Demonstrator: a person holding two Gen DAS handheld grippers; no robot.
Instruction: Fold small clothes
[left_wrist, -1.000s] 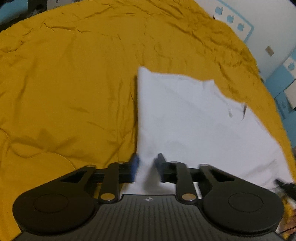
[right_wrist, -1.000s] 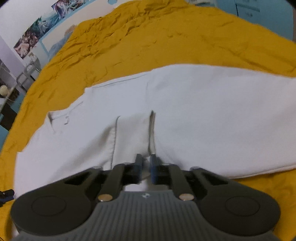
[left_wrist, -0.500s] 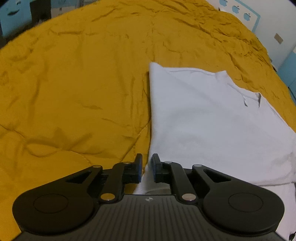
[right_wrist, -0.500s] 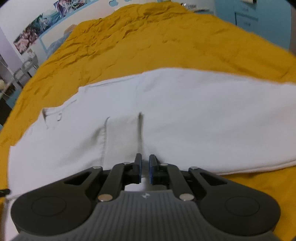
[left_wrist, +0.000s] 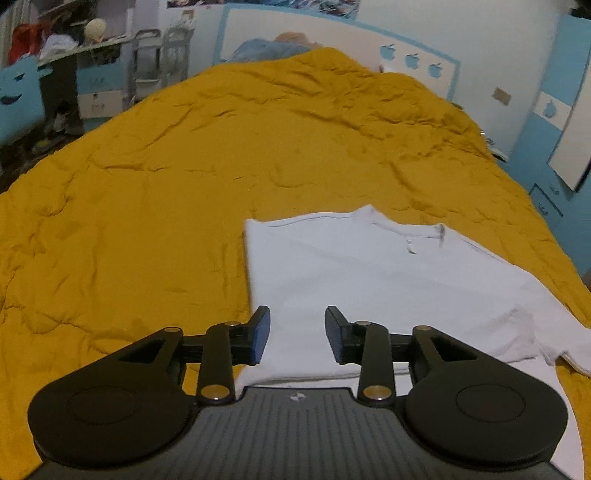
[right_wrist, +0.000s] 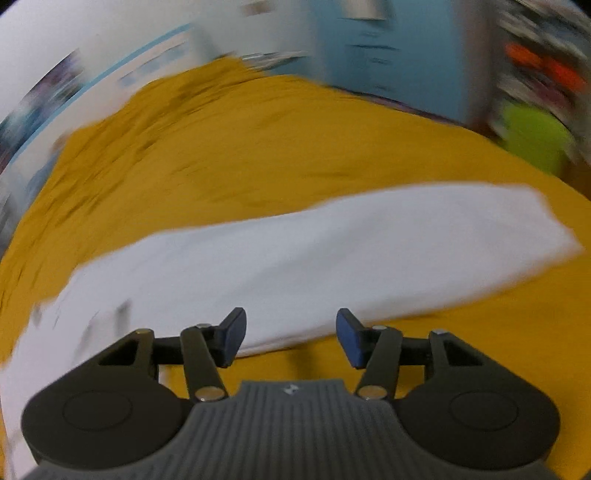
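Both tools, left (left_wrist: 297, 334) and right (right_wrist: 290, 338), are opening empty over the partly folded shirt (left_wrist: 369, 280) lying just ahead on the bed (left_wrist: 147, 192); regrip matching edges evenly.

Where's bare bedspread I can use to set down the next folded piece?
The widest bare patch is the yellow bedspread left of the white T-shirt, running up to the headboard wall. In the right wrist view, a narrower strip lies below the shirt's near edge. The shirt fills the right side. The left gripper is opening, empty.
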